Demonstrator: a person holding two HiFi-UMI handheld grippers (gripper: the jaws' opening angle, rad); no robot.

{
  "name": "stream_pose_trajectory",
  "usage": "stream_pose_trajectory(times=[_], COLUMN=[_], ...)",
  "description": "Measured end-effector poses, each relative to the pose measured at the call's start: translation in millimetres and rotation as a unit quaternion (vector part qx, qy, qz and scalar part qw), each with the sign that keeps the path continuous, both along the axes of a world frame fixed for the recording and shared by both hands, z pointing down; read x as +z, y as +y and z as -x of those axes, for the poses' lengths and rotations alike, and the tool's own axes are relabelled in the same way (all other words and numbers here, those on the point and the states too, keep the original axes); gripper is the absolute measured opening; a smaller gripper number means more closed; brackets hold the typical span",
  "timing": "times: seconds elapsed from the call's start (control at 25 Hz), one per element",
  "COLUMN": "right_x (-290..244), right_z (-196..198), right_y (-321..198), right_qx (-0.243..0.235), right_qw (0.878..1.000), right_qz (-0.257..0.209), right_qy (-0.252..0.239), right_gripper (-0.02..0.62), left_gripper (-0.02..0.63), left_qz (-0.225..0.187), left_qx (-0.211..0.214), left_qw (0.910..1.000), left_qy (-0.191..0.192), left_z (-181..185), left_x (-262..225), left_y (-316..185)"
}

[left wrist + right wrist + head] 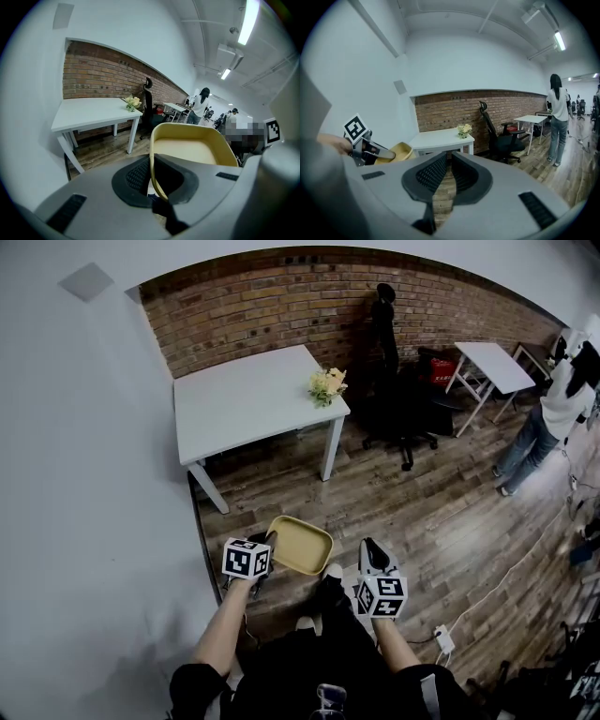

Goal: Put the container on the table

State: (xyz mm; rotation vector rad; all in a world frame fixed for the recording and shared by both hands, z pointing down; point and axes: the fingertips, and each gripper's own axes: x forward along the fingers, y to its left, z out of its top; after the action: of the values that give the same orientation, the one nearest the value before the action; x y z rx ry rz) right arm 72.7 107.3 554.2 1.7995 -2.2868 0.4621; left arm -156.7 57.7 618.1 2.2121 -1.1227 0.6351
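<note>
The container is a shallow yellow tray held in the air over the wooden floor, in front of the person's legs. My left gripper is shut on its near left rim; in the left gripper view the rim runs between the jaws and the container stretches ahead. The white table stands farther on by the brick wall, with a small bunch of flowers at its right corner. My right gripper hovers just right of the container, jaws together and holding nothing. It sees the container and table.
A black office chair stands right of the table. A second white table and a standing person are at the far right. A power strip with a cable lies on the floor. A white wall runs along the left.
</note>
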Motion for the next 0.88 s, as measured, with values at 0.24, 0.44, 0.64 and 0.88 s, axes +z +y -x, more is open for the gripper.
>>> stream_pose_trajectory(times=[0.24,0.44,0.64,0.88], right_x=[8.5,11.6,9.7,3.3], right_z=[-7.1,-13.9,-22.3,-37.8], right_y=[-37.8,-81.2,-131.5,-195.5], right_qx=[0.0,-0.001,-0.005,-0.013], right_qw=[1.0,1.0,1.0,1.0], right_qz=[0.0,-0.001,0.0,0.003], right_qy=[-0.004,-0.01,-0.015,-0.017], right_gripper=[0.026,0.026,0.026,0.026], left_gripper=[0.017,0.017,0.017,0.017], left_qz=[0.005,0.006,0.009,0.011], left_qx=[-0.001,-0.001,-0.001,-0.009], left_qw=[1.0,0.9999,0.9998,0.9998], left_qy=[-0.006,-0.013,-0.016,-0.016], left_z=[-6.0,-11.5,-22.3,-37.8], left_x=[10.8,13.2,10.8,4.1], left_y=[-34.4,-74.7,-122.8,-182.1])
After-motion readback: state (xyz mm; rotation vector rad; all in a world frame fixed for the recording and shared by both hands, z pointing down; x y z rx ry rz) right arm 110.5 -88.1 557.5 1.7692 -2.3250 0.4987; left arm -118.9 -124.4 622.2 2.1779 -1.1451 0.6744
